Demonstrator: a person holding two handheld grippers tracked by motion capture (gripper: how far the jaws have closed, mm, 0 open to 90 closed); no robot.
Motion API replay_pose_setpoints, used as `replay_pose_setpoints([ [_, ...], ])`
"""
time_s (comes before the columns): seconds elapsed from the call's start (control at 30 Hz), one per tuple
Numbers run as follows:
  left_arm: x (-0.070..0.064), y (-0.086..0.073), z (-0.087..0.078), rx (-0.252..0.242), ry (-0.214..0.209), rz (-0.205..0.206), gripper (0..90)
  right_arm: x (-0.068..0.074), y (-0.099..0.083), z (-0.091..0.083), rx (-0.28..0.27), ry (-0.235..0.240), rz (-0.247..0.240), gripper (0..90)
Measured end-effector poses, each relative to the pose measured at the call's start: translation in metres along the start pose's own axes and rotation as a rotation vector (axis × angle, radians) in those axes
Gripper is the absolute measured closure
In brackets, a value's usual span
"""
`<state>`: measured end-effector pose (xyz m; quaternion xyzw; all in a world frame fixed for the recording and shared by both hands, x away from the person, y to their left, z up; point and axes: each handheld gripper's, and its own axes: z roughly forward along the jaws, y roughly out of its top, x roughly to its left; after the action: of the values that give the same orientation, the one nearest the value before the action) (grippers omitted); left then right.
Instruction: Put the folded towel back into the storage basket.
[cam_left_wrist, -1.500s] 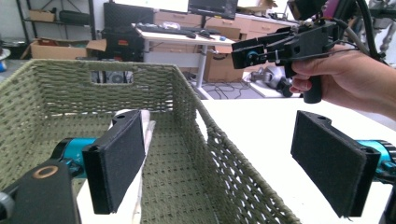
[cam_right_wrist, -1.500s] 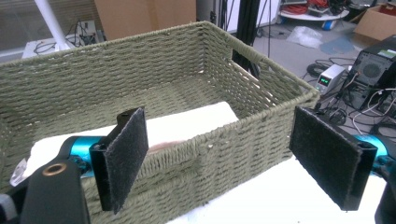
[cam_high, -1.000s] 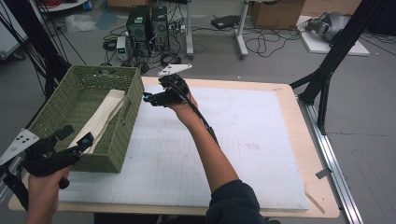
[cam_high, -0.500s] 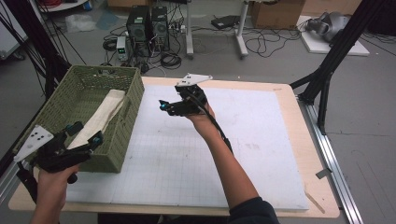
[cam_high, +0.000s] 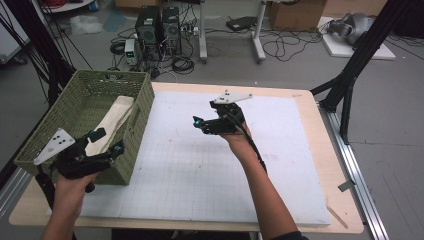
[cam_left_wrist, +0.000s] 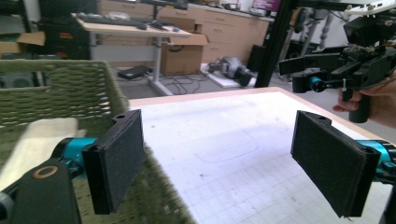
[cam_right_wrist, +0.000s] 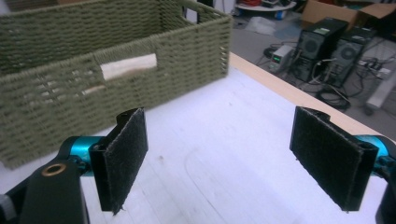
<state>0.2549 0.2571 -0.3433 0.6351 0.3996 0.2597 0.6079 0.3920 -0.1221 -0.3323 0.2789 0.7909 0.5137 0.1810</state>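
Observation:
A green woven basket (cam_high: 75, 107) stands at the left end of the table, with a folded cream cloth (cam_high: 114, 117) lying inside it. My left gripper (cam_high: 108, 140) hovers open at the basket's near right corner, one jaw over the rim and nothing between the jaws. In the left gripper view the gripper (cam_left_wrist: 219, 144) has the basket (cam_left_wrist: 56, 88) and cloth (cam_left_wrist: 32, 140) to its left. My right gripper (cam_high: 201, 123) is open and empty above the white mat (cam_high: 200, 175), pointing at the basket. The right gripper view has the gripper (cam_right_wrist: 217, 149) facing the basket (cam_right_wrist: 70, 42); the cloth (cam_right_wrist: 128, 65) shows through a handle slot.
The mat covers most of the wooden table (cam_high: 332, 160). Computer towers (cam_high: 157, 27) and cables lie on the floor beyond the far edge. Black frame legs (cam_high: 350, 75) stand off the table's right side. The right gripper (cam_left_wrist: 336, 70) shows at the upper right of the left gripper view.
My right gripper has drawn back from the basket's far corner, moving right and nearer over the mat. My left gripper has shifted slightly right along the basket's near corner.

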Motion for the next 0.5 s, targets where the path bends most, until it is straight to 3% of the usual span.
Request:
replay_pose_setpoints([
  [0.23,-0.008,0.000,0.018,0.011,-0.057,0.001,17.8,-0.009,-0.019,-0.025,-0.016,-0.015,0.027,17.9],
  [0.5,-0.019,-0.001,0.038,0.025,-0.132,0.012,17.8,-0.015,-0.042,-0.056,-0.032,-0.068,0.023,17.9],
])
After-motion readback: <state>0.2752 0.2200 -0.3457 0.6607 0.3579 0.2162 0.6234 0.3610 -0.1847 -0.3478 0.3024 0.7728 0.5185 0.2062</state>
